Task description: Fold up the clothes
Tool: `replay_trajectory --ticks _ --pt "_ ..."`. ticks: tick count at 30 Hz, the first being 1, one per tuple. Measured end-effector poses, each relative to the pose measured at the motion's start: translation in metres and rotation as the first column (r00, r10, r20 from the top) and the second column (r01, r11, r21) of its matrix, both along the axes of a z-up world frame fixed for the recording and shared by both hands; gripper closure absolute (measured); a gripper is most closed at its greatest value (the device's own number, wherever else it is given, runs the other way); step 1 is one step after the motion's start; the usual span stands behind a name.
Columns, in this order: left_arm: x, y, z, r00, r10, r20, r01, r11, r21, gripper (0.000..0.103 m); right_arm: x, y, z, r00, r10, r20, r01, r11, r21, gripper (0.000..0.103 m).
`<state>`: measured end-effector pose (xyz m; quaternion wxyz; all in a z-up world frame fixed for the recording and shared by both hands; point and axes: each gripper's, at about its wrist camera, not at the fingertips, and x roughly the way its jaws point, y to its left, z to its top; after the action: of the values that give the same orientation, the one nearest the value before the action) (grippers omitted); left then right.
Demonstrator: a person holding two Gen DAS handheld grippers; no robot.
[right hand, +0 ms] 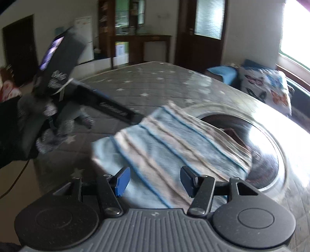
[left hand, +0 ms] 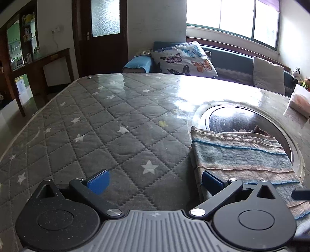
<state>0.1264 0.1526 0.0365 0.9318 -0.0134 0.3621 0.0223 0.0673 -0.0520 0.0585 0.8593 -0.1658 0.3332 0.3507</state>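
Right wrist alone shows gloved hand (right hand: 29, 124), folded cloth (right hand: 174, 139), both tongs spread empty

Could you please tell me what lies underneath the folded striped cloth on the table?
The folded striped cloth rests partly on the quilted star-patterned cover, partly over the round recessed disc. Whatever lies beneath its middle is hidden.

Daylight poured through a wide window (left hand: 232, 17) at the far right and glared off the tabletop (left hand: 108, 120), which wore a grey quilted cover scattered with white stars under a glossy sheet. Behind it ran a dark sofa (left hand: 228, 58) bearing a butterfly-print cushion (left hand: 184, 58) and a plain pale one (left hand: 268, 74). A dark wooden door (left hand: 104, 34) with frosted glass stood in the pale wall, with wooden shelving (left hand: 21, 40) further left.
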Motion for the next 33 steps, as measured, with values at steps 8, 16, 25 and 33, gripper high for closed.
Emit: replay_trajectory --ticks 8,16,25,33 --pt "-0.007 0.013 0.004 1.000 0.029 -0.003 -0.029 0.999 -0.023 0.000 -0.025 0.041 -0.003 0.988 0.142 0.062 -0.136 0.986 -0.094 0.045" --pt "-0.013 0.016 0.005 0.999 0.029 -0.018 -0.031 0.997 -0.077 0.000 -0.041 0.074 -0.017 0.967 0.232 0.106 -0.209 0.959 -0.192 0.054" --pt "-0.015 0.013 0.006 0.999 -0.002 -0.053 -0.009 0.981 -0.195 0.000 -0.044 0.083 -0.021 0.965 0.219 0.141 -0.184 0.956 -0.226 0.089" --pt "-0.009 0.014 0.002 0.992 -0.035 -0.124 -0.017 0.919 -0.394 0.001 -0.039 0.060 0.010 0.979 0.146 0.142 -0.134 0.987 -0.091 0.094"
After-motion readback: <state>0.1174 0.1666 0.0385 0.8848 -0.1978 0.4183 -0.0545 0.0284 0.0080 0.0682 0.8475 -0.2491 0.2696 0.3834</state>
